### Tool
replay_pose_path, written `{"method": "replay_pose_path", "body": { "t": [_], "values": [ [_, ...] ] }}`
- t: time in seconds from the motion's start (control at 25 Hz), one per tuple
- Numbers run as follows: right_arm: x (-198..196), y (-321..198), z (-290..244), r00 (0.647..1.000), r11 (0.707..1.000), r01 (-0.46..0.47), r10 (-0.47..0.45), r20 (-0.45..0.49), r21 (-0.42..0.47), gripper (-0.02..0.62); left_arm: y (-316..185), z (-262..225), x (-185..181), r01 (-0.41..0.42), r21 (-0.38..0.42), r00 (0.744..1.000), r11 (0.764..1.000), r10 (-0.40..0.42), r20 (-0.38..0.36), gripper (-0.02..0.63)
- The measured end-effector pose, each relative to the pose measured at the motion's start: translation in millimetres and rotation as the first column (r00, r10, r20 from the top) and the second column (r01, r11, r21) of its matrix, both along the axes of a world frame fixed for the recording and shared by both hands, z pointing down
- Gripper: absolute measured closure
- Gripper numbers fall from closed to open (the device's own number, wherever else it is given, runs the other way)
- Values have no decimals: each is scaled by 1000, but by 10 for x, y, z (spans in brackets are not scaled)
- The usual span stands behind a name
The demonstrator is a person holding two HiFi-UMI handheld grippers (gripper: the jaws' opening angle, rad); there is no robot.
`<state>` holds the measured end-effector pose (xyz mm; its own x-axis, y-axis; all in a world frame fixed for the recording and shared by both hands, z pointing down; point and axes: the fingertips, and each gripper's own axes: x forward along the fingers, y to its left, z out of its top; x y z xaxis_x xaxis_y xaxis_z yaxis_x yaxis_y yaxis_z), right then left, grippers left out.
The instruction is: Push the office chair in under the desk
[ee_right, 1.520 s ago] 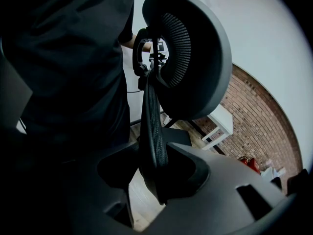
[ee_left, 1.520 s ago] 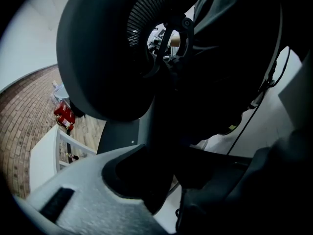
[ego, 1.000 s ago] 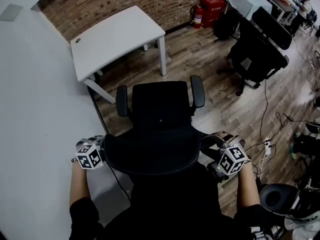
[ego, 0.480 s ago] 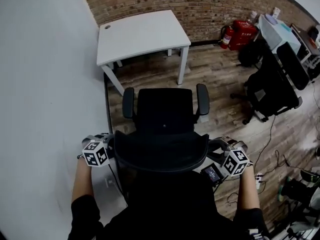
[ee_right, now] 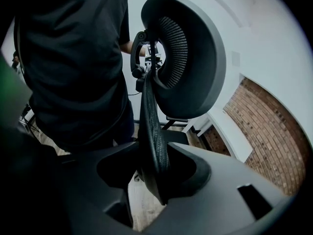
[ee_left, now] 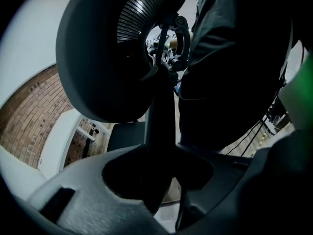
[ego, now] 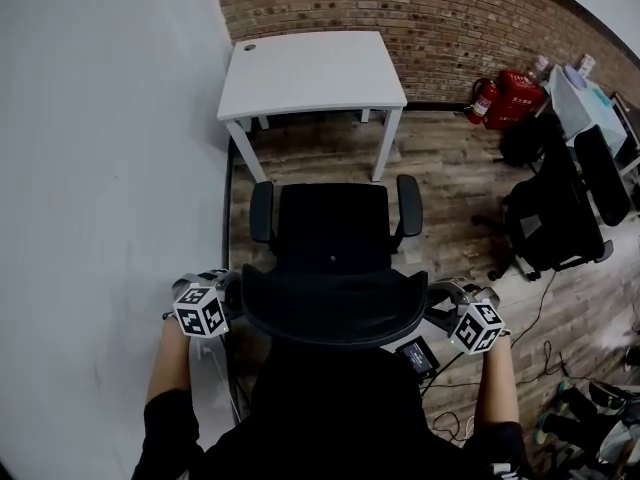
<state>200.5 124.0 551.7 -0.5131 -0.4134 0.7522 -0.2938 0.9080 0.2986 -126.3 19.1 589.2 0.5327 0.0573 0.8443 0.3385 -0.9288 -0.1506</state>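
A black office chair [ego: 333, 230] faces a white desk [ego: 315, 68] standing against the brick wall, with a strip of wood floor between them. Its curved headrest [ego: 330, 306] is just in front of me. My left gripper [ego: 232, 294] is shut on the left edge of the chair's backrest [ee_left: 157, 131], which runs between its jaws [ee_left: 156, 180]. On the right edge, the mesh backrest [ee_right: 152, 126] lies between the jaws of my right gripper [ego: 436, 304] [ee_right: 154, 175]. Those jaws have just been opening a little, but they still grip the mesh edge.
A white wall [ego: 100, 168] runs close along the left of the chair and desk. To the right stand a red fire extinguisher [ego: 487, 99], a red box [ego: 520, 86] and another black chair [ego: 560, 223]. Cables [ego: 530, 313] lie on the floor at right.
The chair and both grippers have moved toward the desk. The desk has come from the upper left to straight ahead of the chair, and it looks nearer.
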Motion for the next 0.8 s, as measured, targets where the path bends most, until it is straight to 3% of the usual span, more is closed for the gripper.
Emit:
{"method": "replay_pose_path", "body": {
  "t": [0.36, 0.8],
  "values": [
    [248, -79, -13, 999, 999, 42, -42, 16, 12, 414, 184, -6, 183, 36, -22, 999, 999, -36, -5, 453],
    [368, -250, 11, 998, 998, 56, -56, 28, 11, 396, 201, -26, 272, 85, 5, 995, 996, -85, -58, 453]
  ]
}}
